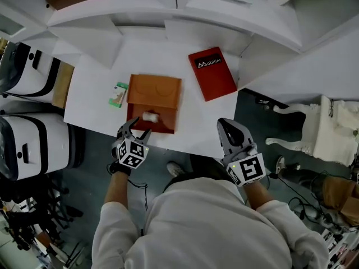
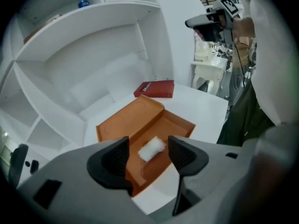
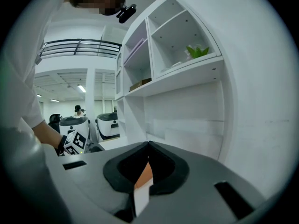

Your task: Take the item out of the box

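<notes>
Plainly, the left gripper hangs at the near edge of the open orange box, its jaws spread wide and pressing on nothing (the small white item lies just beyond the tips, on the box's floor). The right gripper, jaws together and empty, is by the white table's near right corner. A red book lies beyond the box, and a green-and-white packet lies just beside its left wall.
</notes>
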Motion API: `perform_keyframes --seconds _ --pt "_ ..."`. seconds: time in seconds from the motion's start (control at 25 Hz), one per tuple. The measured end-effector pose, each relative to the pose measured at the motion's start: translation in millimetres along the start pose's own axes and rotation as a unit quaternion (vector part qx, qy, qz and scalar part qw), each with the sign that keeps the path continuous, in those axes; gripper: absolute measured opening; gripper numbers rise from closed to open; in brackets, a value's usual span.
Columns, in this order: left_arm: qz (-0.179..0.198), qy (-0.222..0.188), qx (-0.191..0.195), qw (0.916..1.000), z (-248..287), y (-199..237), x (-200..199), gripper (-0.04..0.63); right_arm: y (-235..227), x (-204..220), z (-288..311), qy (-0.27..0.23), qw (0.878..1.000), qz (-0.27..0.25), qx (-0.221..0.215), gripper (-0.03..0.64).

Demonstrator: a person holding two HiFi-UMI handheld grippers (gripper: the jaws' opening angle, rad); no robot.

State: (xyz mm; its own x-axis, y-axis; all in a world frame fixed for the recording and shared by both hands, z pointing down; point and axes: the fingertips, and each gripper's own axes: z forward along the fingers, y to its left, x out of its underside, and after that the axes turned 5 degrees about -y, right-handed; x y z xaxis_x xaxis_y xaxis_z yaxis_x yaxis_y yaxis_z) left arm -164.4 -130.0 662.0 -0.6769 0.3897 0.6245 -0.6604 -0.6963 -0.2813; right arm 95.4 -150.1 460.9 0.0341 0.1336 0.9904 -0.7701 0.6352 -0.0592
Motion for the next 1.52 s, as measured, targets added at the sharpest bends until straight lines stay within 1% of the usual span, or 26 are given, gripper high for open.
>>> perform_keyframes --seconds 0.28,0.44,0.76,1.0,1.08,1.12,1.2,1.36,1.52 --pt "0.049 0.058 0.046 0.996 45 -5 23 0.264 -27 8 -5 0.01 1.0 0.005 0.027 0.023" --pt "0.082 0.09 0.072 0.9899 64 -7 36 0.264 -37 12 -7 0.02 0.999 0.004 0.036 0.023" --pt "0.122 0.136 0.111 0.9768 92 -13 57 0.264 -47 16 4 0.031 0.999 0.001 0.036 0.023" --pt "0.129 0.144 0.126 0.973 103 -17 63 0.255 -44 18 18 0.039 0.999 -0.002 0.026 0.023" --pt "0.132 0.142 0.128 0.9726 106 -19 63 0.224 -43 17 23 0.04 0.999 -0.003 0.023 0.023" --pt "0.131 0.14 0.128 0.9731 107 -19 63 0.206 -43 17 25 0.04 0.999 -0.003 0.022 0.023" --pt "0.123 0.135 0.128 0.9749 108 -19 62 0.198 -44 17 29 0.041 0.999 -0.005 0.02 0.023" --pt "0.102 0.126 0.124 0.9789 105 -18 60 0.19 -41 18 33 0.042 0.999 -0.005 0.014 0.023" --pt "0.074 0.109 0.113 0.9848 98 -12 52 0.187 -36 16 38 0.039 0.999 -0.005 0.006 0.023"
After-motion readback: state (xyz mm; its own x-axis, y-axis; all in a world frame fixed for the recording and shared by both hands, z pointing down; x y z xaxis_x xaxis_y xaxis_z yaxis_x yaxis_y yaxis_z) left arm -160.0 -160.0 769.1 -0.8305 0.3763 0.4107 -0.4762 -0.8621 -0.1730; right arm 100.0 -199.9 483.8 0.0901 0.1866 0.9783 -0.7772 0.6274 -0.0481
